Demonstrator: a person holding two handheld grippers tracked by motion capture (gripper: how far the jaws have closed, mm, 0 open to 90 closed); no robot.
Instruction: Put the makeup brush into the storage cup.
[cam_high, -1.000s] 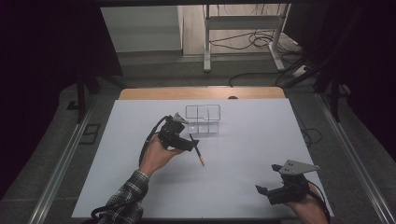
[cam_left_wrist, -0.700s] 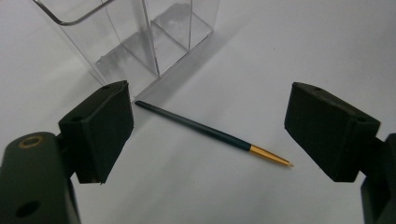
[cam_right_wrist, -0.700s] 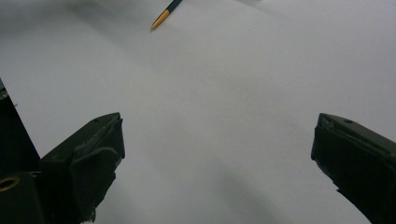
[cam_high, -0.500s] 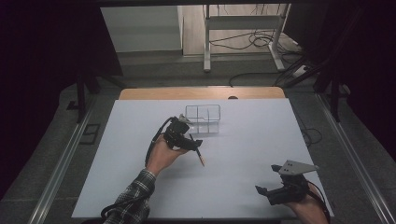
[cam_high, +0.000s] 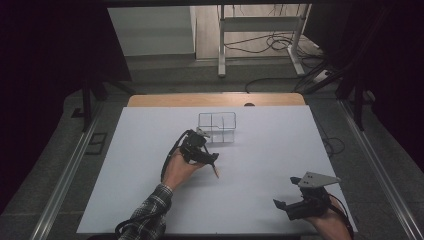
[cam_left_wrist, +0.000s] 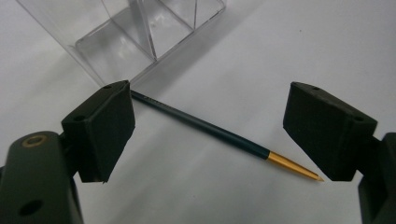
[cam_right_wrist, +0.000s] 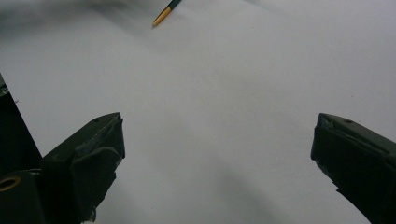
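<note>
A thin paintbrush (cam_left_wrist: 210, 128) with a dark handle and a gold pointed end lies flat on the white table sheet (cam_high: 125, 165). My left gripper (cam_left_wrist: 217, 123) hovers low over it, jaws wide apart on either side of the handle, pads not touching it. In the high view the left gripper (cam_high: 209, 159) is at mid-table, with the brush's tip (cam_high: 215, 173) poking out below it. A clear divided plastic box (cam_high: 216, 127) stands just beyond. My right gripper (cam_high: 282, 206) rests open near the front right edge, and the brush's gold end (cam_right_wrist: 163, 16) shows far off in the right gripper view.
The clear box (cam_left_wrist: 140, 37) stands close behind the brush's handle end. A wooden table edge (cam_high: 215, 99) runs along the back of the white sheet. Metal rails flank the table, and cables and a metal stand sit on the floor beyond.
My left hand has come down and slightly right toward the brush, bringing its jaws around the handle. The right hand has stayed where it was.
</note>
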